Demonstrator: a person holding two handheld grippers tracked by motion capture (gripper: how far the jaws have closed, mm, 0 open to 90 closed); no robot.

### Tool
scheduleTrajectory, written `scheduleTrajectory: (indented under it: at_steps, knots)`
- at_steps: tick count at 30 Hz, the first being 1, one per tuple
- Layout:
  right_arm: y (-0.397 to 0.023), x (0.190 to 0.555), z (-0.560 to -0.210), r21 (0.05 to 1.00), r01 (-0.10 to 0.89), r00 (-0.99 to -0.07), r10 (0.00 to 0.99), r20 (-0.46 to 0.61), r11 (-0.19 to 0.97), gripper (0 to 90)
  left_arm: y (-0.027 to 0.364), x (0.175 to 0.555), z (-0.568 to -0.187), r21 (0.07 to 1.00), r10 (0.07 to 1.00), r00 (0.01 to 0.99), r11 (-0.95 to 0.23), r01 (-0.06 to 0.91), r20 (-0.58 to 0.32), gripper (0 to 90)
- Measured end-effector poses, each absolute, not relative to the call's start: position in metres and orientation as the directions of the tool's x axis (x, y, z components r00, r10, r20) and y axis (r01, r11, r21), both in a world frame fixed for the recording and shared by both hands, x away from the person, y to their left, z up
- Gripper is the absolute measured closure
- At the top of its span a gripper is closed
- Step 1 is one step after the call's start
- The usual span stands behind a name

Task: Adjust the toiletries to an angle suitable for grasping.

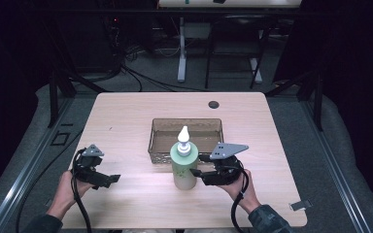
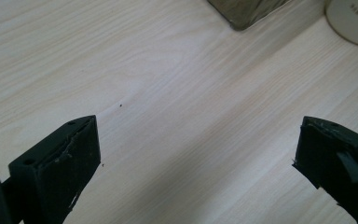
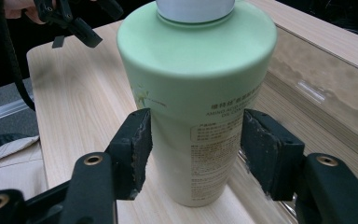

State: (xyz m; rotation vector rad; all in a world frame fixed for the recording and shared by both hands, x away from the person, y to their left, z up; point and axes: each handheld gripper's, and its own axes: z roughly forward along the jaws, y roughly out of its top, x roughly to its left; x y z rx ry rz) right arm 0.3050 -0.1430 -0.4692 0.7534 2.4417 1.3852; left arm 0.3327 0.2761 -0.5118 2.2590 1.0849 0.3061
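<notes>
Green bottle, label partly reading "AMINO ACID", sits clamped in right gripper; left gripper gapes empty.

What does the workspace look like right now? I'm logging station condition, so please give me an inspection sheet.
Surface: pale wooden table, bare around the work.
Job's things: green bottle upright in front of the clear tray.
Clutter: nothing seen.
Grippers: right tool shut on the bottle's body; left tool open above bare wood.
Cables: a black cable trails from each tool.
Surroundings: dark room, desk legs behind.
</notes>
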Motion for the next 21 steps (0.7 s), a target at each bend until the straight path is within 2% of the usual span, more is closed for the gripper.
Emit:
scheduleTrajectory:
  at_steps: [13, 21]
  knots:
    - [-0.121, 0.309, -0.471, 0.849, 0.317, -0.849, 0.526, 0.056, 0.422, 43.9, 0.259, 0.323, -0.497, 0.65, 0.755, 0.654, -0.472, 0.596, -0.051, 0.1]
    - [-0.138, 0.308, -0.466, 0.83, 0.372, -0.818, 0.569, 0.082, 0.415, 35.3, 0.243, 0.316, -0.487, 0.663, 0.753, 0.657, -0.474, 0.579, -0.036, 0.1]
